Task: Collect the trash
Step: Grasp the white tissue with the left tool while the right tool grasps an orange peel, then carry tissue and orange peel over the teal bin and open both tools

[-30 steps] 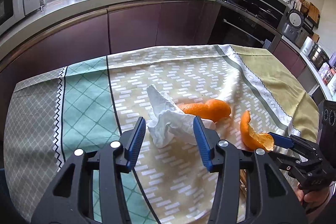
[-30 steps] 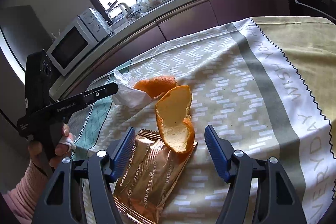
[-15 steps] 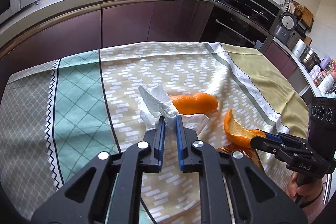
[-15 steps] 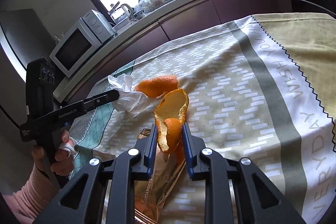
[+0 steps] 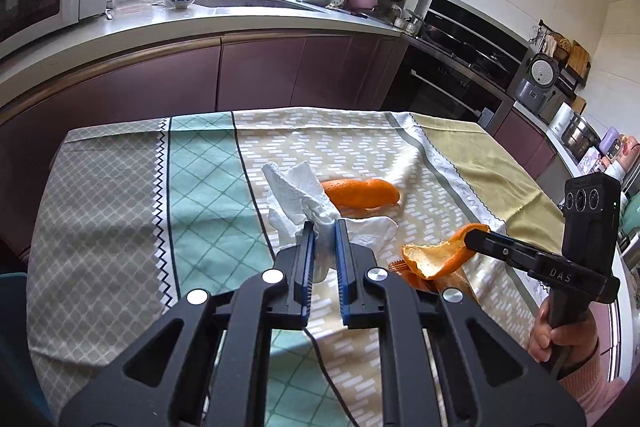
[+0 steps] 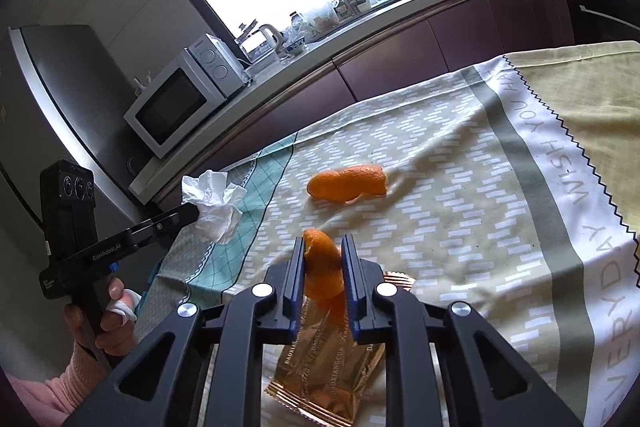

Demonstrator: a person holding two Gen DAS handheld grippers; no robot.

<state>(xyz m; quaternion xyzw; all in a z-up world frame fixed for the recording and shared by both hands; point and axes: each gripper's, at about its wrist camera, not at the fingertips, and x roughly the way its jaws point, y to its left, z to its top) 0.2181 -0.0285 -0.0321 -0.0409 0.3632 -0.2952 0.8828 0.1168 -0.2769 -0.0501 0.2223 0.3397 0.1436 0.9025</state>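
Note:
My left gripper [image 5: 323, 227] is shut on a crumpled white tissue [image 5: 298, 201] and holds it above the tablecloth; it also shows in the right wrist view [image 6: 214, 207]. My right gripper [image 6: 323, 247] is shut on a curled orange peel [image 6: 322, 267], lifted off the table; that peel shows in the left wrist view [image 5: 436, 257]. A second orange peel [image 6: 346, 183] lies on the patterned tablecloth [image 6: 460, 187], beyond both grippers. A gold snack wrapper [image 6: 332, 363] lies flat under my right gripper.
The table's far edge meets maroon kitchen cabinets [image 5: 256, 71]. A microwave [image 6: 180, 99], kettle and dishes stand on the counter behind. An oven [image 5: 460, 67] stands at the right.
Both grippers closed from open a second ago, the left on the tissue and the right on the peel. Since then both have lifted their loads off the table and drawn back.

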